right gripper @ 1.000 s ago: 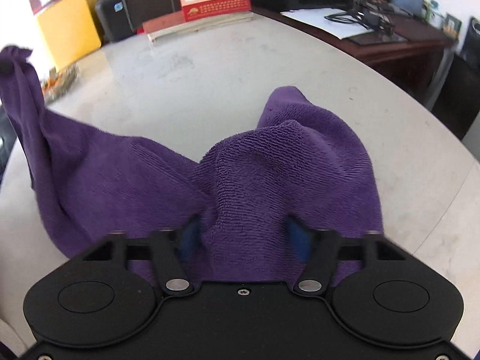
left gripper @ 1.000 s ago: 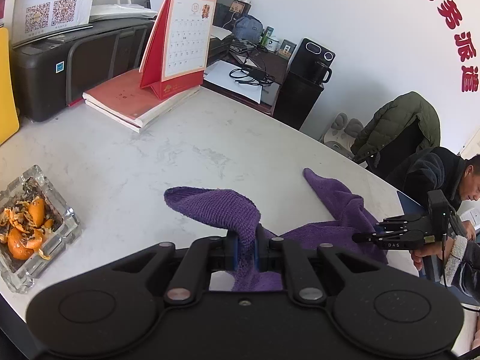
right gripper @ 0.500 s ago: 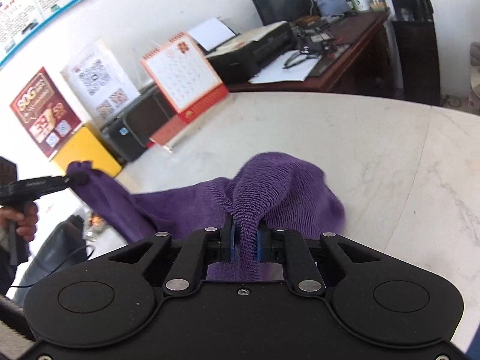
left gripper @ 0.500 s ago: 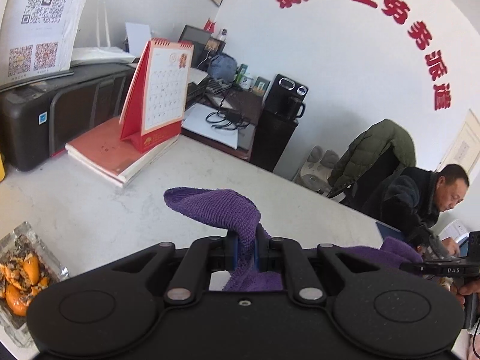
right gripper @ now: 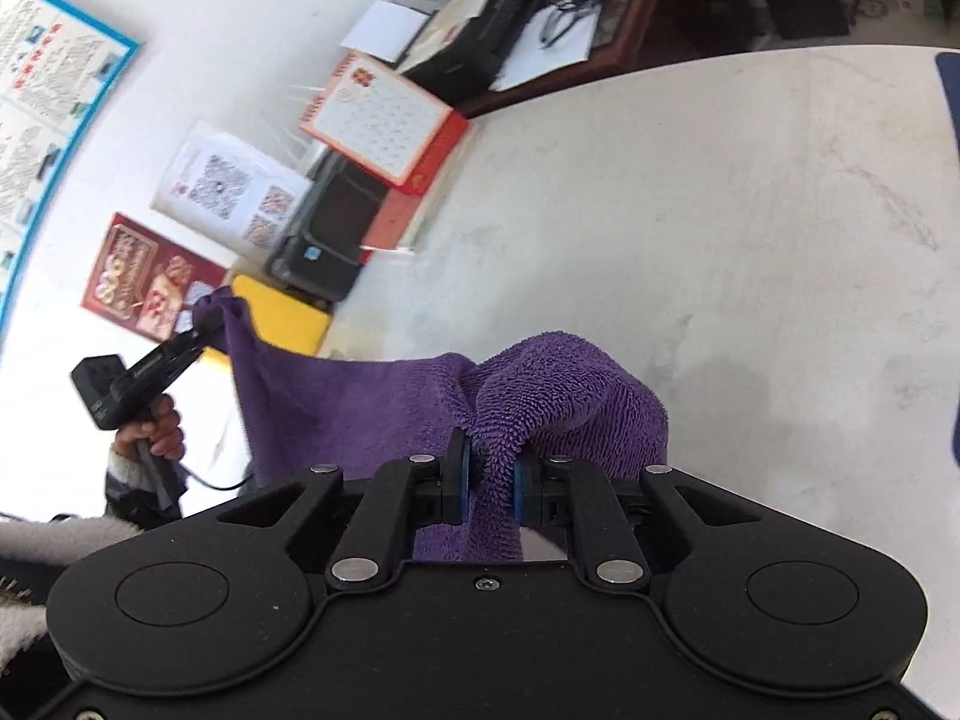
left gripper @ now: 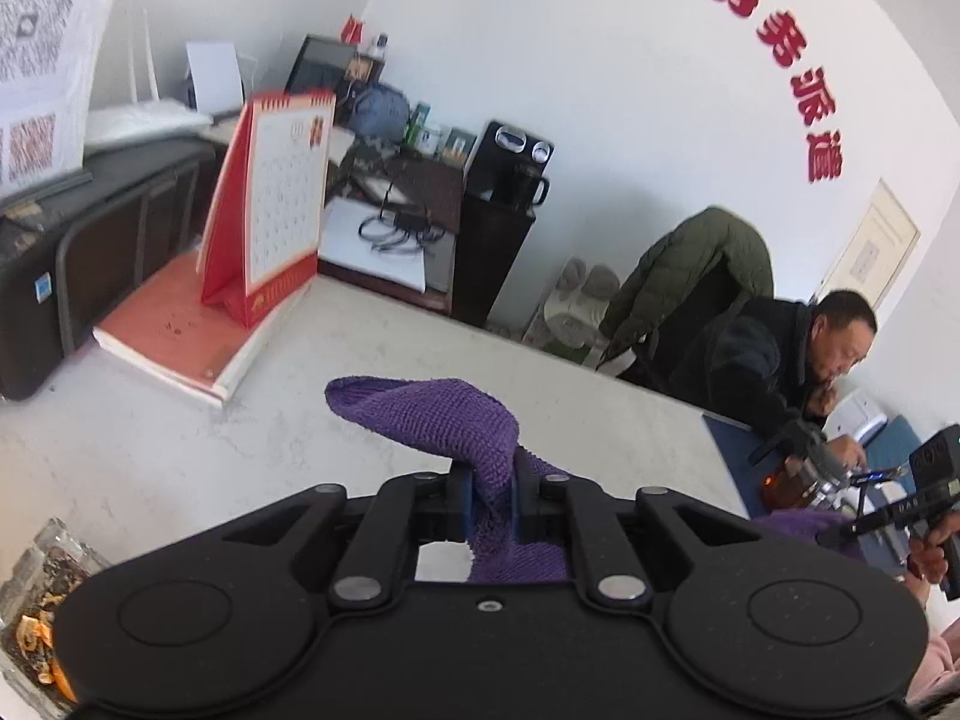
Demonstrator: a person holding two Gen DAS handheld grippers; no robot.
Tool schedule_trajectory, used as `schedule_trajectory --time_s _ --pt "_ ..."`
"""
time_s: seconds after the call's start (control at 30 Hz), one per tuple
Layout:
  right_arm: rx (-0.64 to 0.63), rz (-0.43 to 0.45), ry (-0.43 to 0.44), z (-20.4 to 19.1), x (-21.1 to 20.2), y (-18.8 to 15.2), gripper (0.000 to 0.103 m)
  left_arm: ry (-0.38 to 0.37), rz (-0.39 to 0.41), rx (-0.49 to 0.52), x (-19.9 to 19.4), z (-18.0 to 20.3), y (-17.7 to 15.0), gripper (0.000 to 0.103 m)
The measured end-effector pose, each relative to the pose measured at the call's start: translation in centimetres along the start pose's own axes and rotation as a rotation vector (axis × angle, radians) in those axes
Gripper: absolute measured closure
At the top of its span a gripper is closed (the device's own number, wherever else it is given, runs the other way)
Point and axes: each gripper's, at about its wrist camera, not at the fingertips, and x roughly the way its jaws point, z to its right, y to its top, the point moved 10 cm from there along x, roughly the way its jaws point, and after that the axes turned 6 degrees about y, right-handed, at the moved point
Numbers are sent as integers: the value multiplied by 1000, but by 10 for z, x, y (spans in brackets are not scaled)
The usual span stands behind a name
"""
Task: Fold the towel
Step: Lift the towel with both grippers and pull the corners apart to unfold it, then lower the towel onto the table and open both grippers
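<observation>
Seen from the left wrist view, the left gripper [left gripper: 491, 495] has its blue-padded fingers [left gripper: 461, 498] pinched narrowly on a corner of the purple towel [left gripper: 444, 414]; its jaws have just been opening a shade, yet the cloth sits pressed between the pads. The gripped corner arches up and forward over the fingers, raised above the pale marble desk [left gripper: 180, 456]. On the desk beyond stand a red desk calendar [left gripper: 273, 204] on a red-covered book [left gripper: 180, 342], with a black printer [left gripper: 90, 240] at the left edge. A glass ashtray [left gripper: 42, 594] holding orange peel sits at the lower left. At the far right the right gripper [left gripper: 840, 534] shows, with more purple cloth at its tip and a hand [left gripper: 933, 546] around its handle. A seated person [left gripper: 780, 354] in dark clothes is behind the desk's far edge, beside a green jacket [left gripper: 702, 264] draped on a chair.

From the right wrist view, the right gripper [right gripper: 491, 489] has its fingers [right gripper: 461, 489] likewise narrow, clamped on a bunched fold of the towel [right gripper: 564, 384]. From there the cloth stretches off to the left, hanging in the air above the desk [right gripper: 720, 210], up to the left gripper [right gripper: 210, 327], which grips the far corner; a hand [right gripper: 153, 429] holds its handle. The calendar [right gripper: 384, 120] and printer [right gripper: 336, 228] stand at the desk's far side, posters on the wall behind.
</observation>
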Motion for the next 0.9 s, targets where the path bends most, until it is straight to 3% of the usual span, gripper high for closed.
schedule_trajectory --time_s 0.07,0.1,0.13,0.17,0.23,0.33,0.43,0.53,0.57,0.6,0.7,0.8,0.9 --pt "29 20 -104 42 25 21 70 59 -111 19 59 -18 -25 91" --pt "32 28 -166 61 35 28 55 95 -132 40 75 -23 -32 91" --pt "37 48 -231 79 41 33 52 130 -147 62 90 -27 -39 91" --pt "41 95 -357 109 46 44 52 161 -158 76 100 -31 -43 91" --pt "58 187 -427 128 41 51 52 183 -150 74 107 -36 -44 90" --pt "-8 283 -429 115 31 45 52 167 -133 34 101 -42 -39 84" --pt "-123 259 -406 87 42 27 51 125 -151 -16 93 -46 -36 75" --pt "-396 154 -397 43 74 0 43 111 -241 -37 91 -57 -45 74" --pt "-555 84 -440 33 96 -16 43 138 -264 -13 88 -59 -46 74" --pt "-606 55 -470 31 104 -20 43 190 -277 6 81 -65 -46 74" --pt "-636 2 -504 34 126 -24 44 342 -286 28 54 -87 -40 75" --pt "-596 63 -482 35 124 -11 44 302 -242 -22 35 -69 -38 75" --pt "-587 104 -462 33 116 -9 43 186 -254 10 49 -13 -50 75"
